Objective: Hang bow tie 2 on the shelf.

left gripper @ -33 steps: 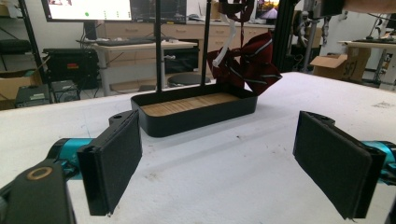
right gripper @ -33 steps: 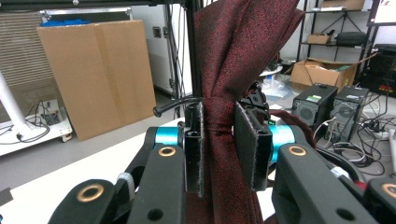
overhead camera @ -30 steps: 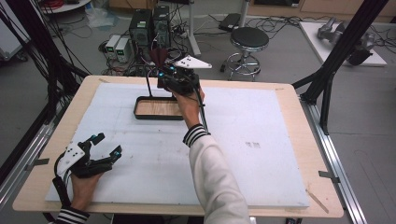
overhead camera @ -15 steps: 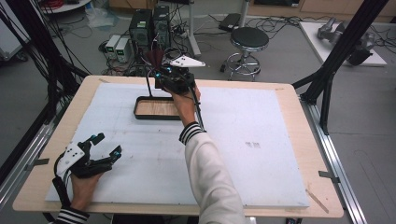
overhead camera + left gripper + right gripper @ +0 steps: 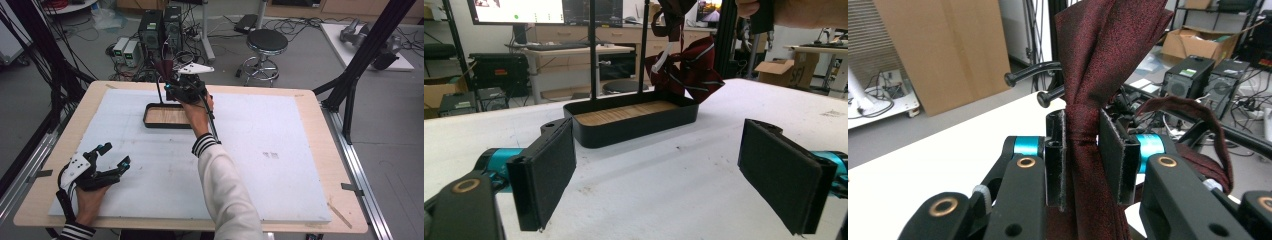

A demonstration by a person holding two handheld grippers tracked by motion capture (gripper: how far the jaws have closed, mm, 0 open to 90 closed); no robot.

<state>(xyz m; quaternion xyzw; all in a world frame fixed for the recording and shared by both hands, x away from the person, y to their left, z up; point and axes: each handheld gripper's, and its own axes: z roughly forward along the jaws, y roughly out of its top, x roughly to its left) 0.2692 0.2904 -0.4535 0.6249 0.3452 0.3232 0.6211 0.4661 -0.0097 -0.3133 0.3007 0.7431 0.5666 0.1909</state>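
Since the earlier frame the right claw (image 5: 1083,150), clamped on the tie (image 5: 1098,60), sits slightly farther beyond the tray (image 5: 167,116), while the left claw (image 5: 112,157) stays wide open and empty.

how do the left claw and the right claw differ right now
The left claw is open, with nothing between its pads; the right claw is shut on the dark red bow tie. The left claw rests low near the table's near edge, while the right claw is held up at the far side, above the black tray. Both are black with teal joints and hand-held.
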